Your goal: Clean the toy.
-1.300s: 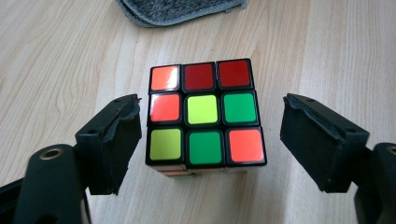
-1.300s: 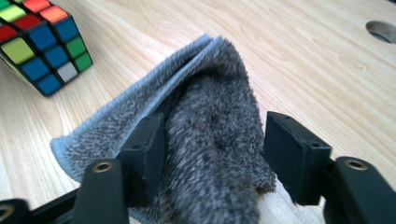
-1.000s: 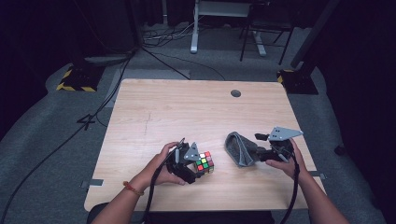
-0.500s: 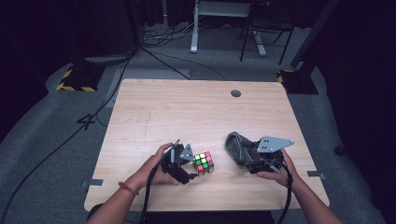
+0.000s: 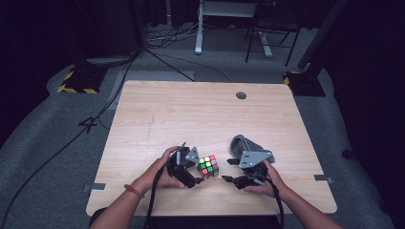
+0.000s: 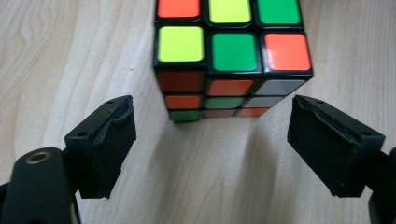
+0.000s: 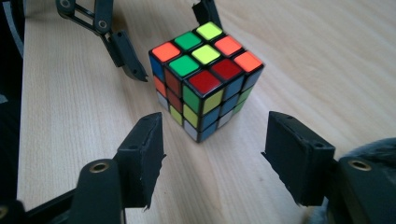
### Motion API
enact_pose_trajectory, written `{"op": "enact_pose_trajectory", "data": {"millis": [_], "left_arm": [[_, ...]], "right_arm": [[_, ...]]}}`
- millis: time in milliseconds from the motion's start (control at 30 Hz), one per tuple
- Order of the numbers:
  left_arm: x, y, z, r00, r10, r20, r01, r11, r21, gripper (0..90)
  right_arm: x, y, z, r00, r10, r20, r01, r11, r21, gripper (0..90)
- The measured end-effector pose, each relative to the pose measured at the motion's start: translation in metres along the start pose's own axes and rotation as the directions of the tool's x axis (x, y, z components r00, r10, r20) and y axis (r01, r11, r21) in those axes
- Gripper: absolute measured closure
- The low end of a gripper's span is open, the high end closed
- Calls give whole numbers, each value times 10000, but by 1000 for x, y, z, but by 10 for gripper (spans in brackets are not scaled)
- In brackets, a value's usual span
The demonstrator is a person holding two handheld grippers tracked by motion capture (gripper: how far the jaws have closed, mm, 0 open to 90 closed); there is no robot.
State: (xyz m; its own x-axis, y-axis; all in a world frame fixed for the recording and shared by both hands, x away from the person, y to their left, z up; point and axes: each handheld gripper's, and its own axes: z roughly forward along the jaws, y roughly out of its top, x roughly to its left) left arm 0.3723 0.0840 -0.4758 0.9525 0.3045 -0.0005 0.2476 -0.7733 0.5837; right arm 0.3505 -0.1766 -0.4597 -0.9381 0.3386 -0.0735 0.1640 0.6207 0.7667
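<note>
Scrambled puzzle cube on the table in front of me

The puzzle cube (image 5: 208,166) sits flat on the light wooden table (image 5: 191,114), near my edge of it, upright on one face and not lifted. It has black edges and mixed stickers: its top shows orange, green, yellow and red squares, and its sides show blue, yellow, white, green and orange ones. All layers are lined up square, none twisted partway. Nothing presses on it; it stands free.
</note>
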Motion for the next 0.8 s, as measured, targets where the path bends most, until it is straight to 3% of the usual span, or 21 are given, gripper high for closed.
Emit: {"op": "enact_pose_trajectory", "data": {"millis": [267, 600, 800], "left_arm": [[-8, 2, 3, 9997, 191, 123, -191, 9998, 28, 163], [-2, 2, 6, 9999, 54, 140, -53, 9999, -90, 163], [-10, 4, 2, 9991, 221, 361, -211, 9994, -284, 163]], "right_arm": [[6, -3, 17, 9994, -324, 107, 319, 9986, 433, 376], [9, 0, 25, 9994, -320, 96, 315, 9986, 419, 372], [10, 2, 27, 9991, -343, 268, 331, 9985, 430, 373]]}}
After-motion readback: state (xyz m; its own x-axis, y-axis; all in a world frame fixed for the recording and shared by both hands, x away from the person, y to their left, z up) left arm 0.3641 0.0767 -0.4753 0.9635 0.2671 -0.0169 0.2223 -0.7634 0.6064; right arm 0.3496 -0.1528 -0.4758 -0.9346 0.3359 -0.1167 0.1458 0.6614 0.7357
